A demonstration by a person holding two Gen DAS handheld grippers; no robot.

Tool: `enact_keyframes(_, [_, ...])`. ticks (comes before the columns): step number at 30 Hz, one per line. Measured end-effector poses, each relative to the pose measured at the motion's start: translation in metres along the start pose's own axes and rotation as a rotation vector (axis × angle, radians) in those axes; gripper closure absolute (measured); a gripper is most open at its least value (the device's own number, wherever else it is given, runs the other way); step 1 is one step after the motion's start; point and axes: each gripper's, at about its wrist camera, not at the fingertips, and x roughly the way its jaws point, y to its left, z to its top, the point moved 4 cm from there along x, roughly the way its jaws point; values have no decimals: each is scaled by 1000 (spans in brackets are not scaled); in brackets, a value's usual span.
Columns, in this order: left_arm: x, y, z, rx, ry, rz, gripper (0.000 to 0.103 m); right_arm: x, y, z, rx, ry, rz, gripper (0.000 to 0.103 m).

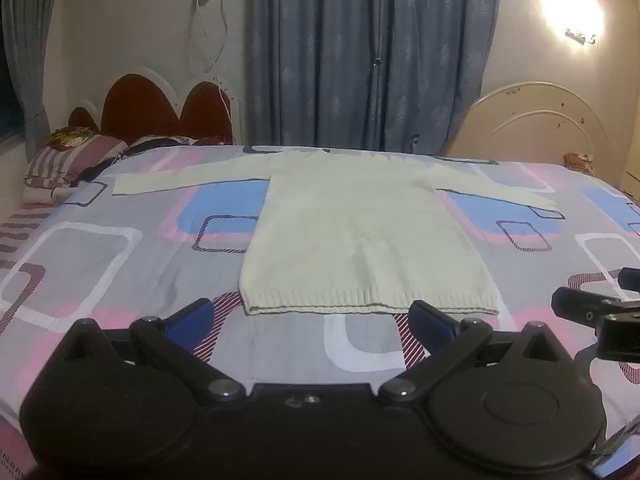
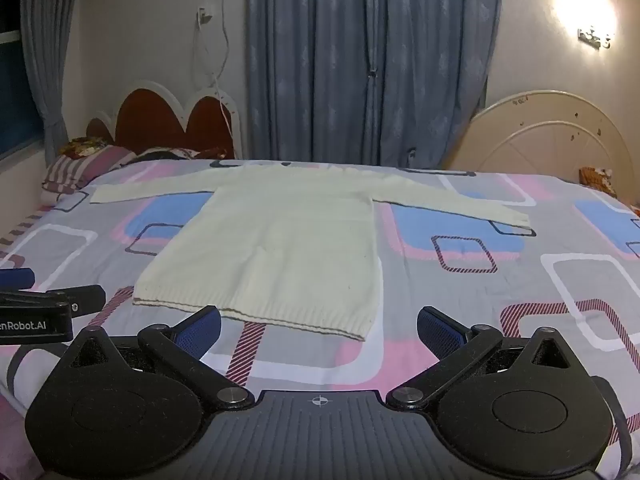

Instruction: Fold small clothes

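Two grippers hang side by side over the near edge of a bed. The left gripper (image 1: 308,316) has its jaws spread wide, nothing between them, its blue pads (image 1: 190,318) above the sheet (image 1: 100,264) just short of the sweater's hem. The right gripper (image 2: 318,326) stands just as wide and empty, its left pad in front of the hem and its right pad (image 2: 440,330) over bare sheet beside the sweater's lower right corner. Each gripper shows at the edge of the other's view.

Past them the sweater (image 1: 360,232), pale cream knit, lies flat on the patterned sheet with its ribbed hem nearest and both sleeves stretched straight out to the sides. Pillows (image 1: 68,160) are piled at the far left by a red headboard (image 1: 156,108). Behind the bed hang blue curtains (image 1: 368,60), with a cream headboard (image 1: 532,124) at the right and a lit wall lamp (image 1: 572,12) above it.
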Motion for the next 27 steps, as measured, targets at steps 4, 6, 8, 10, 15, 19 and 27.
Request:
enact_keyframes(4, [0, 0, 0, 4, -2, 3, 0, 0, 0, 0, -2, 4, -1, 0])
enact_keyframes(6, [0, 0, 0, 5, -4, 4, 0, 0, 0, 0, 0, 3, 0, 0])
enact_keyframes(8, [1, 0, 0, 5, -3, 4, 0, 0, 0, 0, 2, 1, 0, 0])
enact_keyframes(10, [1, -1, 1, 4, -3, 3, 0, -1, 1, 0, 2, 0, -1, 0])
enact_keyframes(15, [-4, 2, 1, 5, -6, 6, 0, -5, 11, 0, 0, -3, -2, 0])
enact_keyframes(19, [-3, 2, 1, 5, -2, 5, 0, -6, 17, 1, 3, -2, -4, 0])
enact_keyframes(27, [0, 1, 2, 7, -6, 8, 0, 0, 10, 4, 5, -2, 3, 0])
